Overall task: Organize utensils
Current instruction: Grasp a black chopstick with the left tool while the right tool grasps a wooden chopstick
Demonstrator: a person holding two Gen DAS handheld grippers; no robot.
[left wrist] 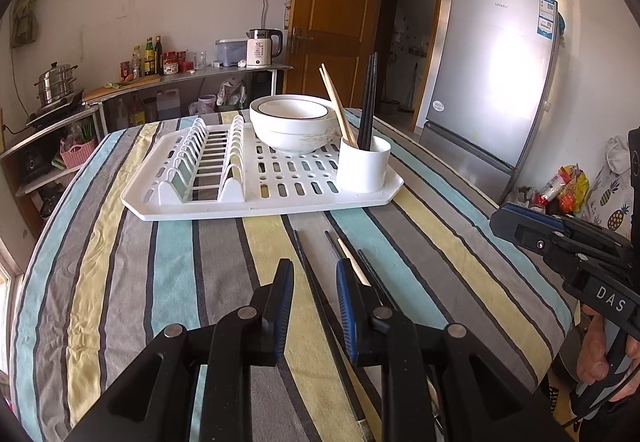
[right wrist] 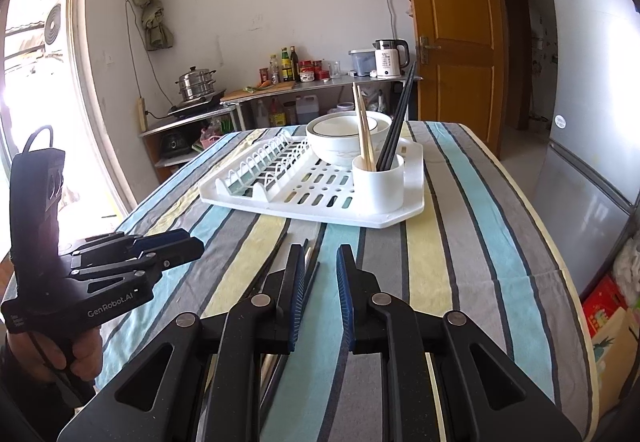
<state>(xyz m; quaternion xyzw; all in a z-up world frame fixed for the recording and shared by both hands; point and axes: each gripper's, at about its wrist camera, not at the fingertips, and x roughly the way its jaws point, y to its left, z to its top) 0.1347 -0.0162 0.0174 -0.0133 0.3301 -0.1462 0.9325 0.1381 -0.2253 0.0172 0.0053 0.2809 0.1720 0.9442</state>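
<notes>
Several chopsticks [left wrist: 320, 298] lie on the striped worktop [left wrist: 160, 262]; left gripper [left wrist: 314, 274] and right gripper [right wrist: 320, 262] hover narrowly parted, empty.

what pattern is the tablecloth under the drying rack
The tablecloth has long stripes of grey, light blue and pale yellow with thin dark lines; clearest in the left wrist view.

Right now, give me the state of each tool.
Left tool: open, holding nothing, a black chopstick lying between its fingers.
Right tool: open, empty.
</notes>
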